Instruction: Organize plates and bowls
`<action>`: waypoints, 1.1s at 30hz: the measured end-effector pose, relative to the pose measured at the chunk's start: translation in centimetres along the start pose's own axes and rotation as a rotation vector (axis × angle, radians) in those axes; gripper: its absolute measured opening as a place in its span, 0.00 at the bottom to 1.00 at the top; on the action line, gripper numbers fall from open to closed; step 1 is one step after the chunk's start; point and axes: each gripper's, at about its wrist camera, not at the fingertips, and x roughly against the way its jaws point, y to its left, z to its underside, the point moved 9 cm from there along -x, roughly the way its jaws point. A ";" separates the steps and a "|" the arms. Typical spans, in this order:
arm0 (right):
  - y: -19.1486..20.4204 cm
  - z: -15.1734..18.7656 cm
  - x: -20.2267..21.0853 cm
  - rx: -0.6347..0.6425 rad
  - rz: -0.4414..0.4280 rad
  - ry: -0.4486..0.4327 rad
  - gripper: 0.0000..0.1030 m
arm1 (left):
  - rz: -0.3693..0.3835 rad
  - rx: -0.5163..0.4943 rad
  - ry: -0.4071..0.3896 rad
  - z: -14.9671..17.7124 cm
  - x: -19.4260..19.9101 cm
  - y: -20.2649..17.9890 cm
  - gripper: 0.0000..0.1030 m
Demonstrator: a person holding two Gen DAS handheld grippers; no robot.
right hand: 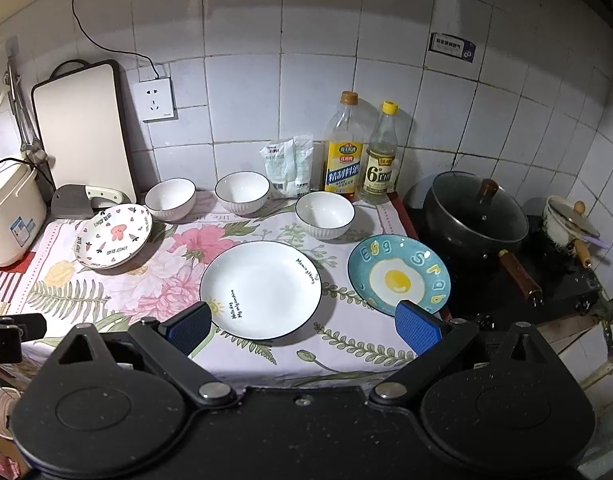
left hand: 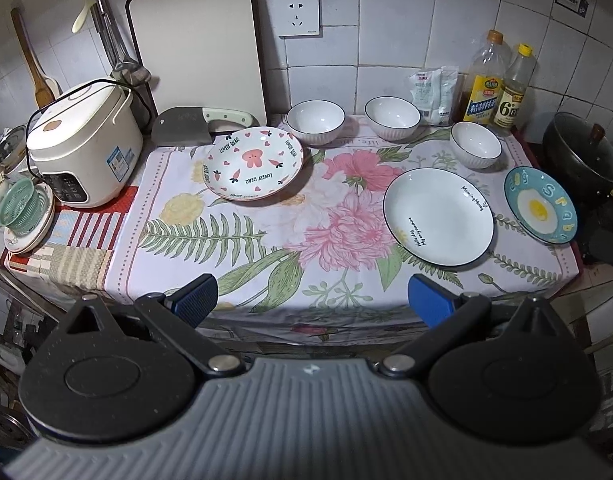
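Right wrist view: right tool [right hand: 304, 326] spread wide, empty, hanging over the bench's [right hand: 346, 354] front edge. White plate [right hand: 260, 290] dead ahead, just beyond the tips; egg plate [right hand: 398, 276] fwd-right, touching nothing. Left tool [left hand: 312, 298] also gaping, empty; bear plate [left hand: 253, 164] fwd-left of it. Three bowls [right hand: 324, 215] at back. Right's nearer the white plate, I'd say.

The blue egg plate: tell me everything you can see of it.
The blue egg plate is a small round dish, glossy like glazed ceramic, with a fried egg painted at its centre and raised pastel letters around it. It lies flat and empty on the floral cloth at the counter's right end, beside the stove. The white plate lies to its left, apart from it; a white bowl stands behind it. In the right wrist view one finger of the open right gripper overlaps its near rim; contact is unclear.
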 end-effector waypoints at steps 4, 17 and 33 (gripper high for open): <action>-0.1 0.1 0.2 -0.012 -0.009 -0.004 0.97 | 0.004 -0.014 0.000 0.1 0.4 0.0 1.00; -1.2 0.3 -0.3 -0.025 0.001 -0.026 0.97 | 0.035 0.009 -0.042 -0.6 1.1 -0.3 0.98; -1.3 0.8 -1.1 0.079 -0.078 -0.101 0.97 | -0.008 -0.044 -0.027 -0.6 0.6 -1.1 0.97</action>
